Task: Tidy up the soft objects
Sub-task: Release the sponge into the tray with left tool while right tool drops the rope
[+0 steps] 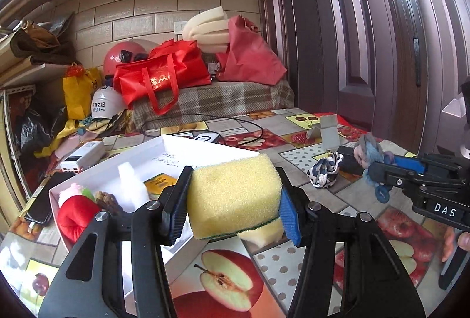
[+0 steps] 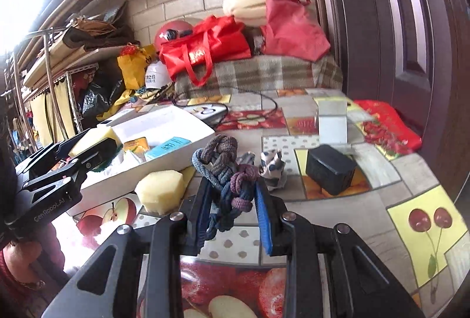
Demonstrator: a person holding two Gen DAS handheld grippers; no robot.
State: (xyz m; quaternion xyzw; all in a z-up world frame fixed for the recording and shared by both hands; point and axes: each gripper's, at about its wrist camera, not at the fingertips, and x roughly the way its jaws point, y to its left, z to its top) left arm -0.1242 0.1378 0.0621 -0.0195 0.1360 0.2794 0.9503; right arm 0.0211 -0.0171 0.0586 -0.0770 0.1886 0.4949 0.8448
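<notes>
Transport step in hand: left gripper [image 1: 233, 202] is clamped on a yellow foam sponge with green scouring base [image 1: 233, 194], held over the near edge of the white open box [image 1: 188, 146]; right gripper [image 2: 233, 208] holds a braided blue-purple rope bundle [image 2: 226, 171] above the fruit-print bench [image 2: 411, 200]. Next move, by my reading: carry the sponge further over the box and release, then bring the rope across; a pale foam block [image 2: 160, 191] and spotted fabric scrunchie [image 2: 271, 166] remain out on the bench.

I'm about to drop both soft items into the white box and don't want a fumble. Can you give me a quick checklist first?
1. Left hand-held gripper firmly clamps the yellow sponge: ok.
2. Right hand-held gripper holds the braided rope: ok.
3. White box has open floor space: ok.
4. Sponge is fully above the box: not ok, it hangs at the near rim.
5. Rope is over the box: not ok, it is beside it.
6. Loose foam block and patterned scrunchie remain on the table: not ok.
</notes>
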